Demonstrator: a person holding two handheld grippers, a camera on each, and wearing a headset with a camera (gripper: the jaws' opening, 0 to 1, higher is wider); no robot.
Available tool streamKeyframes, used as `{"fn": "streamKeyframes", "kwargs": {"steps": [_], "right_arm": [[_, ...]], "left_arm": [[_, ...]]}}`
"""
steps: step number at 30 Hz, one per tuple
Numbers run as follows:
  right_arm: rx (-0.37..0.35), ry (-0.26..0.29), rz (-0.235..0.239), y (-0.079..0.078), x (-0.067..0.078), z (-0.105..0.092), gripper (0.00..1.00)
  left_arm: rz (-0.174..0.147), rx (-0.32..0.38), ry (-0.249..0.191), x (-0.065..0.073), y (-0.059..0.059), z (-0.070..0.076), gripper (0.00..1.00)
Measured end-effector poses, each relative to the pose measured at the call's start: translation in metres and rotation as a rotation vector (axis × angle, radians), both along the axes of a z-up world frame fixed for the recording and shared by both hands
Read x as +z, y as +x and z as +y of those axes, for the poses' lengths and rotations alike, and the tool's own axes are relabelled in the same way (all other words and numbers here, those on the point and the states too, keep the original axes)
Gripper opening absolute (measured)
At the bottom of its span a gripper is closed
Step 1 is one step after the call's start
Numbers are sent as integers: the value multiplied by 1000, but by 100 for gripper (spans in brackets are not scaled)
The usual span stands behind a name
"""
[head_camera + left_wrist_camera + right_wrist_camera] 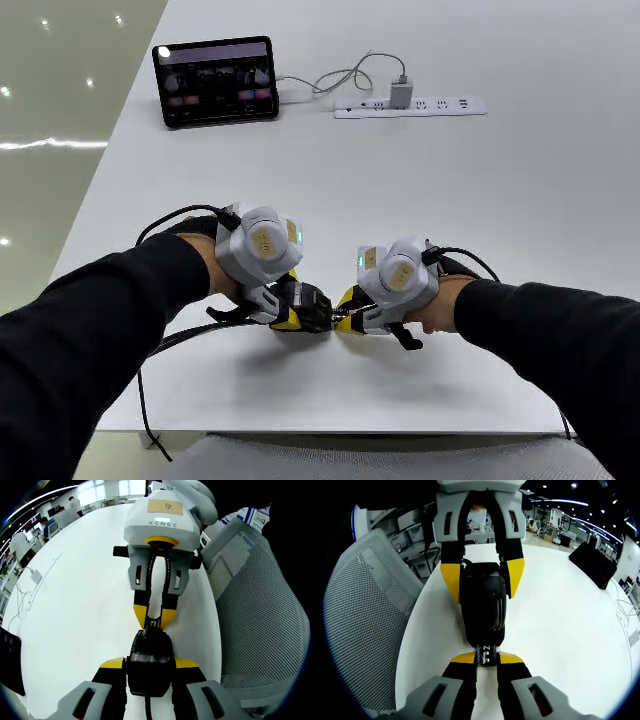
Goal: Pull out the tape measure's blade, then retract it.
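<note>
A black tape measure (306,304) lies low over the white table (420,190), close to its near edge. My left gripper (292,312) is shut on the tape measure's body (150,666), one yellow fingertip on each side. The right gripper (346,322) faces it from the other side and is shut on the blade's end (486,655), where printed numbers show. Only a short length of blade is out between the case (482,602) and the right gripper's fingertips (463,658). In the left gripper view the right gripper (153,619) pinches the blade tip just in front of the case.
A dark tablet (215,80) stands at the far left of the table. A white power strip (410,106) with a charger and cable lies at the back. A grey mesh chair (255,620) stands just beyond the table's near edge (330,432).
</note>
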State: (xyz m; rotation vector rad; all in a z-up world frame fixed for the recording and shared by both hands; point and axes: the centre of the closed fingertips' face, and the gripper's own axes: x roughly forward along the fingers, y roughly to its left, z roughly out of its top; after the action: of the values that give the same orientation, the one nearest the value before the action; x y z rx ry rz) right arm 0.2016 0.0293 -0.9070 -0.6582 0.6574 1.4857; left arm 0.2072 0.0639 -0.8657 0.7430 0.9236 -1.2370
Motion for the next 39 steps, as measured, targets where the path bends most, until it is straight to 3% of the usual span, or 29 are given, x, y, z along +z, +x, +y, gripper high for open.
{"fn": "streamKeyframes", "kwargs": {"steps": [39], "right_arm": [[-20,-11,-1,2,0,-20,11]], "left_arm": [[-6,30,-11,0,-1,-1,30]]}}
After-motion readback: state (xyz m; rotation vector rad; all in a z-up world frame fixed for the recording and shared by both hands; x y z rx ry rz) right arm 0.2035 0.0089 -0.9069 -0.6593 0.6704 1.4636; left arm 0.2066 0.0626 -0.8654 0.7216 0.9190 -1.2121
